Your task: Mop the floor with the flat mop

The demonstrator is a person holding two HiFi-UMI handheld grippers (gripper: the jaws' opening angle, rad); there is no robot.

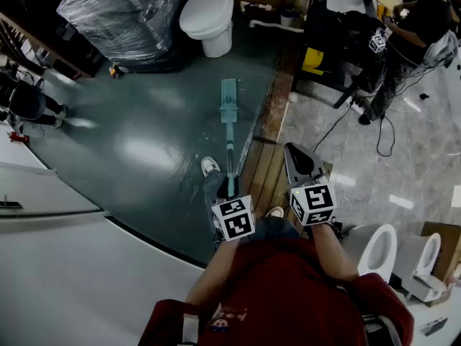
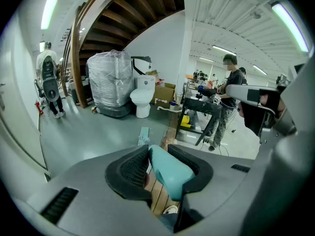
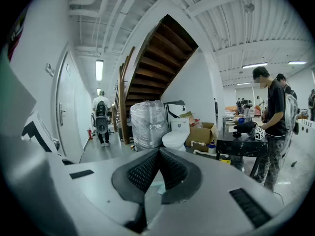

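The flat mop lies out ahead of me on the dark green floor (image 1: 144,143). Its teal head (image 1: 228,99) points toward the toilet, and its thin shaft (image 1: 229,144) runs back to my feet. My left gripper (image 1: 229,187) is shut on the mop's teal handle end (image 2: 170,172), which sits wedged between the two black pads. In the left gripper view the mop head (image 2: 143,135) shows small on the floor beyond. My right gripper (image 1: 302,166) hovers over the wooden strip, apart from the mop. Its pads (image 3: 142,173) meet at the tips with nothing between them.
A white toilet (image 1: 209,13) and a plastic-wrapped pallet (image 1: 122,6) stand at the far end of the green floor. A wooden strip (image 1: 268,132) borders it on the right. A person (image 1: 410,34) works at a black table (image 1: 338,31). More toilets (image 1: 376,249) stand near right.
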